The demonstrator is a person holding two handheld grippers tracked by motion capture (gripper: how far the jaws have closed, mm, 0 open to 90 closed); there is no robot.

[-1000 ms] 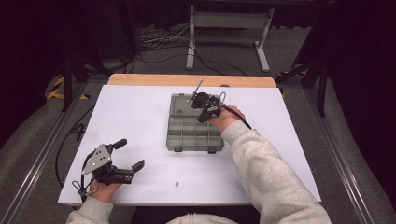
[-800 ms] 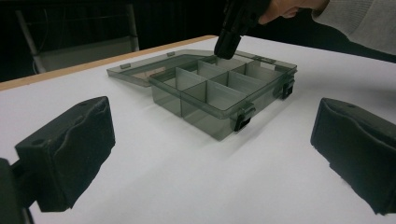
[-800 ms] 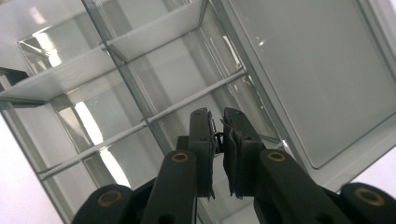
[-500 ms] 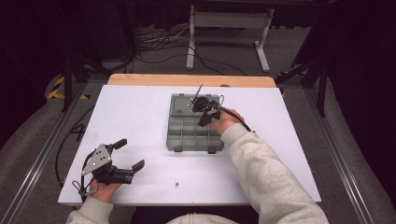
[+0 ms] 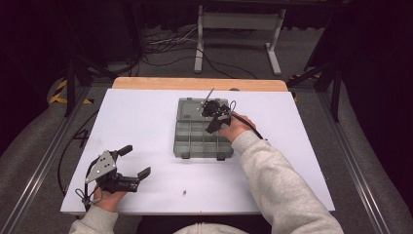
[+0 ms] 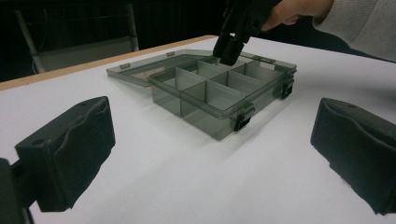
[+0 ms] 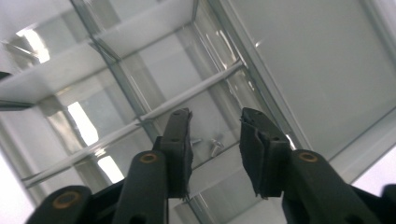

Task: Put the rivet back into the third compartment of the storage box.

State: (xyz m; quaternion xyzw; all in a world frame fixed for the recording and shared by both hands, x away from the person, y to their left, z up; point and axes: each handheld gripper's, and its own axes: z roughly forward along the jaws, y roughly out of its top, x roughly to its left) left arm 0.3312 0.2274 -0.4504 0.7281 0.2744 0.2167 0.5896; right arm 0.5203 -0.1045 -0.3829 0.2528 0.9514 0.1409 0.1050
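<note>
The right hand-held gripper [image 5: 214, 117] is held over an open box [image 5: 202, 131] at mid-desk, jaws slightly parted and holding nothing, above two screws [image 7: 208, 143] in a far compartment. The left hand-held gripper [image 5: 134, 163] is rested wide open near the desk's [image 5: 146, 112] front-left corner, a lone screw [image 5: 184, 191] lying nearby.
</note>
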